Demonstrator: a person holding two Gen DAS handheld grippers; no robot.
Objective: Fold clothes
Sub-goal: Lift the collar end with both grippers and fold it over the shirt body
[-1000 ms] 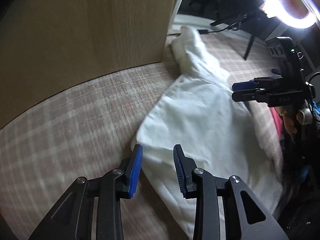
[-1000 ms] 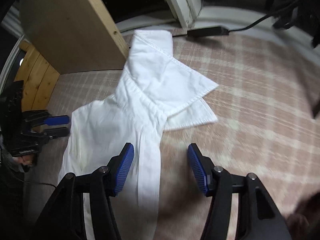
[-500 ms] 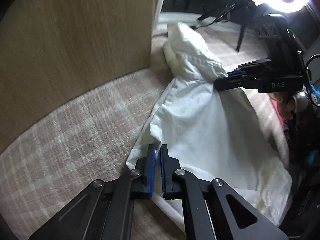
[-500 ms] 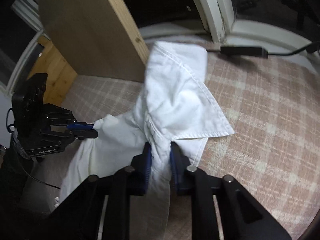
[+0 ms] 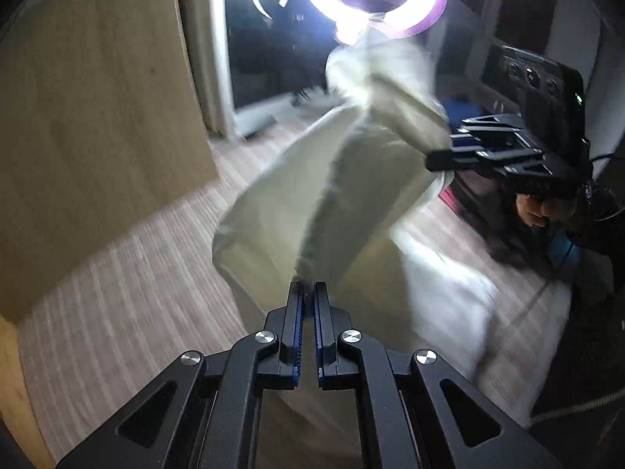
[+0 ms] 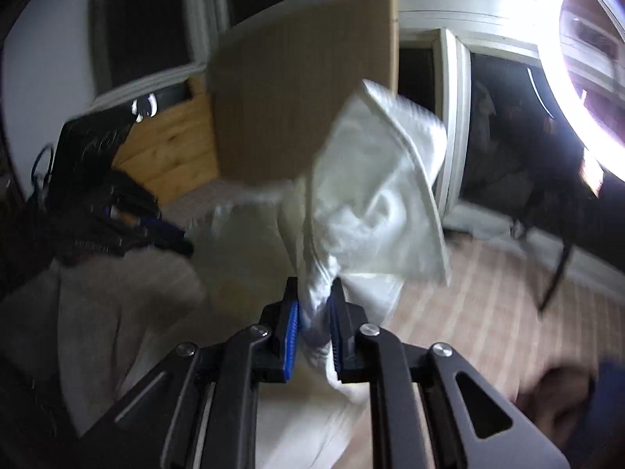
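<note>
The white shirt (image 5: 343,195) hangs in the air above the plaid-covered surface (image 5: 117,305), held at two places. The left gripper (image 5: 306,293) has its jaws closed on a thin edge of the fabric, and the right gripper (image 6: 314,312) has its jaws clamped on a thicker bunched fold. Both frames are motion-blurred.

In the left wrist view, the shirt stretches from the near jaws up and far-right to the right gripper (image 5: 441,156), with a hand (image 5: 535,207) showing behind that tool. A wooden panel (image 5: 97,136) stands close on the left, its lower edge meeting the covered surface; the room between panel and shirt is narrow. A dark window (image 5: 273,51) lies far beyond, and a ring light (image 5: 422,19) glares at the top. The shirt's lower part trails down at the near right, toward the surface's right edge.

The right wrist view alone shows the shirt's collar (image 6: 410,164) flared upward above the jaws, and open plaid surface to the right. The left gripper (image 6: 172,238) appears blurred at the left, in front of the panel (image 6: 297,97).
</note>
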